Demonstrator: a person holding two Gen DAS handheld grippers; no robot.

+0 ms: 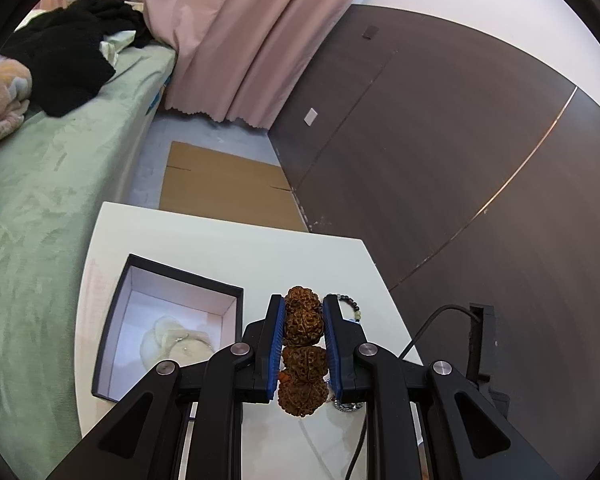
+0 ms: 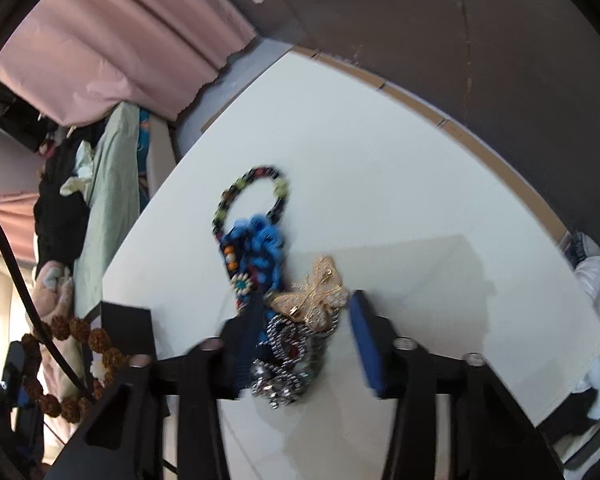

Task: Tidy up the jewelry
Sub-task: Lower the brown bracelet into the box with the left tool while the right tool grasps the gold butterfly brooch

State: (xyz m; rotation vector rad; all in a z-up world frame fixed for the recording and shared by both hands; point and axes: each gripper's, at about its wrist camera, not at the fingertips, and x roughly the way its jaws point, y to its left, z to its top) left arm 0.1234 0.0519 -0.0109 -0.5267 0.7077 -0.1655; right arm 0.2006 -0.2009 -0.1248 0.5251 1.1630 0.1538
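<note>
The left gripper [image 1: 302,350] is clamped on a brown rudraksha bead bracelet [image 1: 301,346], its blue pads pressing the wrinkled beads from both sides, lifted above the white bench [image 1: 228,248]. Just to its left stands an open black box [image 1: 168,332] with a pale lining and a shell-like piece inside. The right gripper [image 2: 300,344] hangs over a heap of jewelry on the bench, with its jaws apart; a gold butterfly brooch [image 2: 314,300] and a silver rhinestone piece [image 2: 286,364] lie between them, nearer the left pad. Whether that pad touches is blurred. Beyond lie blue beads [image 2: 262,242] and a dark beaded bracelet [image 2: 252,196].
</note>
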